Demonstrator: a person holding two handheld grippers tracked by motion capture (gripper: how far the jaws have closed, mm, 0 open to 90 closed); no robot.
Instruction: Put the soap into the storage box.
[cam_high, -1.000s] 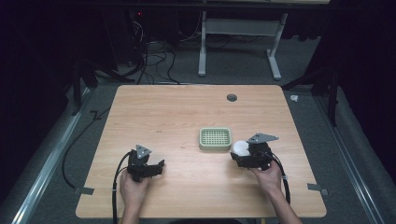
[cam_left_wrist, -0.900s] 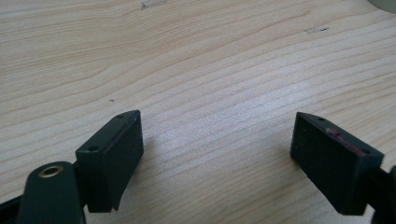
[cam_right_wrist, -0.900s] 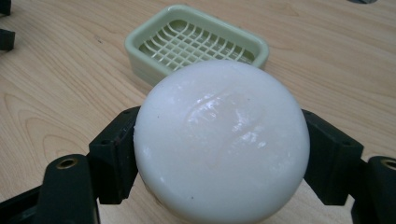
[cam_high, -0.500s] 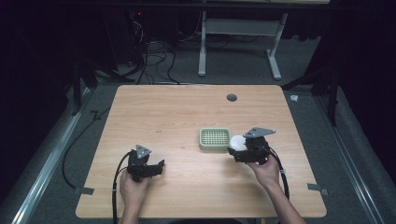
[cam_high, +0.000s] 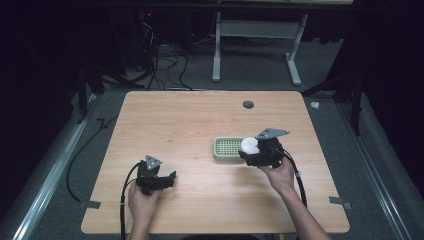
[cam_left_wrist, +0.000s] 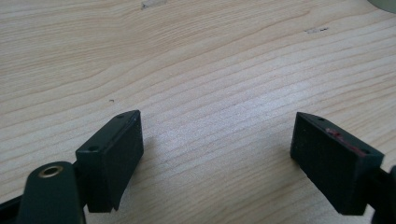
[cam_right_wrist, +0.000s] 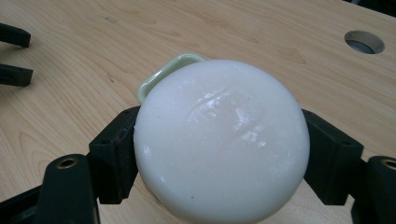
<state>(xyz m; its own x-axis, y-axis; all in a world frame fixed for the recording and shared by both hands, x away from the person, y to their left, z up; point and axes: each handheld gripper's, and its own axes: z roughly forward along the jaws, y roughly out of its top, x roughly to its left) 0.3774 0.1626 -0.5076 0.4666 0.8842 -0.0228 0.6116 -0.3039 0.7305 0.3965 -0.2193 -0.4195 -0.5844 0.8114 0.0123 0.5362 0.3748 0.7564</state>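
A round white soap bar (cam_right_wrist: 219, 140) sits clamped between the jaws of my right gripper (cam_high: 248, 150), which is shut on it. In the high view the soap bar (cam_high: 249, 145) hangs over the right end of a pale green slatted soap dish (cam_high: 227, 148), whose rim (cam_right_wrist: 166, 72) peeks out behind the bar in the right gripper view. My left gripper (cam_high: 167, 178) rests low at the table's front left, open, with bare wood between its fingers (cam_left_wrist: 114, 156).
The wooden table (cam_high: 190, 125) has a round cable hole (cam_high: 248, 104) at the back centre. Cables trail from both grippers toward the front edge. Dark floor, a white desk frame (cam_high: 255, 45) and tangled cords lie beyond the far edge.
My right gripper has carried the soap bar left and slightly forward, from beside the dish to over its right end. The left gripper has stayed put.
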